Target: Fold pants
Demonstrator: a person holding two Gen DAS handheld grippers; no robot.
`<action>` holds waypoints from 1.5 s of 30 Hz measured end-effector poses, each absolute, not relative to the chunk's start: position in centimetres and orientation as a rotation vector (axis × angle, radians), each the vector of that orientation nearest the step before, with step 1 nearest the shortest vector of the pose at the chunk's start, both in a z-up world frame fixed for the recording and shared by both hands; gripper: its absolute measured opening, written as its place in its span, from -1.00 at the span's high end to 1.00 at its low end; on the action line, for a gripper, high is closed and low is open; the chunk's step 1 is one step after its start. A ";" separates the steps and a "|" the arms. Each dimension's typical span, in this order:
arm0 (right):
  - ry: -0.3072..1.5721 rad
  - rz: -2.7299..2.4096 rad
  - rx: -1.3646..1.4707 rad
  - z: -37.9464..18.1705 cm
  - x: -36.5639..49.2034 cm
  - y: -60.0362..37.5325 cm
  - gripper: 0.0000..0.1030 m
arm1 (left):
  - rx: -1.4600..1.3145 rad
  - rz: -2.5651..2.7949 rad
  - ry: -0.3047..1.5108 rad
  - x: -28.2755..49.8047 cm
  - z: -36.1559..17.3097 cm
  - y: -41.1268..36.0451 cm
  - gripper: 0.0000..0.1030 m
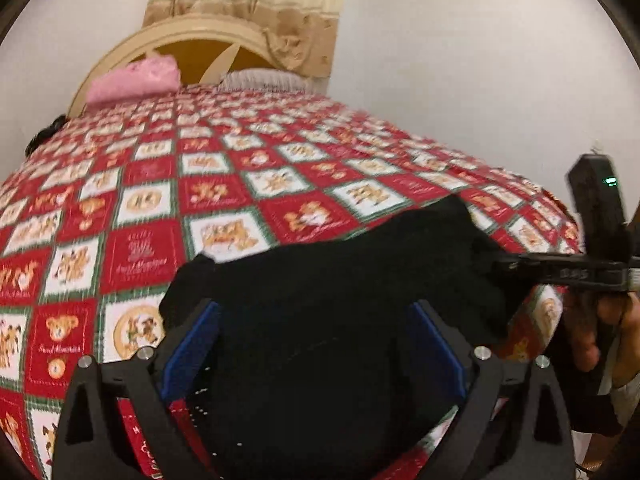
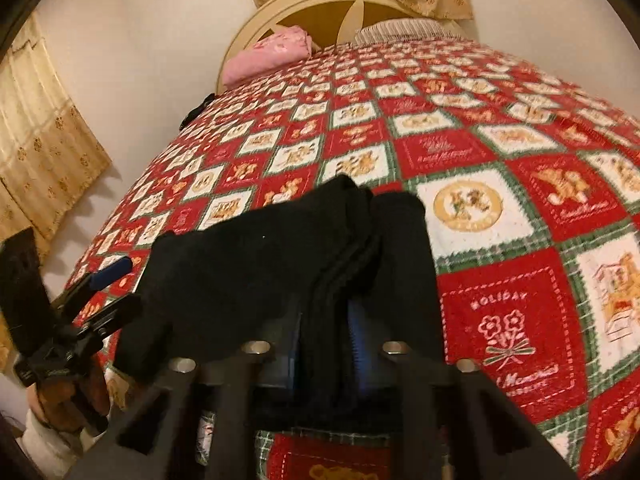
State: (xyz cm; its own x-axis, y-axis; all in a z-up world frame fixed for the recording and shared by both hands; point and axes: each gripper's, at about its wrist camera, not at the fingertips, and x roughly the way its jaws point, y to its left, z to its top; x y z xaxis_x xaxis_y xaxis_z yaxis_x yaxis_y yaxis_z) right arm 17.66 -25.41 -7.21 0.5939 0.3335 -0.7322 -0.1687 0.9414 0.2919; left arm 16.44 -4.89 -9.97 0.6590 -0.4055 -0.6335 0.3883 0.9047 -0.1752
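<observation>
The black pants [image 1: 344, 280] lie bunched in a folded bundle on the bed's red, white and green patchwork quilt [image 1: 224, 184], at the near edge of the bed. Beyond the pants the quilt runs flat and bare toward the cream headboard [image 1: 132, 46], where a pink pillow [image 1: 134, 80] and a pale striped pillow [image 1: 264, 79] lie. A small dark item [image 2: 196, 110] sits at the quilt's far left edge, well apart from the pants. Beside the bed on both sides stands a plain wall; gold curtains [image 2: 36, 152] hang to the left of the pants and more behind the headboard. The left claw [image 1: 314, 344] stands wide open over the pants, its blue pads [image 1: 192, 344] apart on either side of the fabric and gripping nothing. The right claw [image 2: 326, 336] has closed narrowly on a thick stacked fold of the pants, blue pads pressing the layers from both sides. In the right wrist view the left claw appears at the pants' left end, held by a hand [image 2: 60, 396].
</observation>
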 end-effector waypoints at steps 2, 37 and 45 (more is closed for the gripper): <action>0.863 0.330 0.218 -6.7 17.4 -25.8 0.62 | -0.020 -0.431 0.744 16.8 -10.4 -4.8 -0.89; 0.800 0.348 0.166 -6.9 17.0 -28.8 -0.14 | -0.028 -0.347 0.798 17.5 -11.7 -1.3 -0.96; 0.820 0.301 0.184 -7.4 18.8 -30.4 -0.26 | -0.107 -0.352 0.872 18.4 -13.7 0.0 -0.97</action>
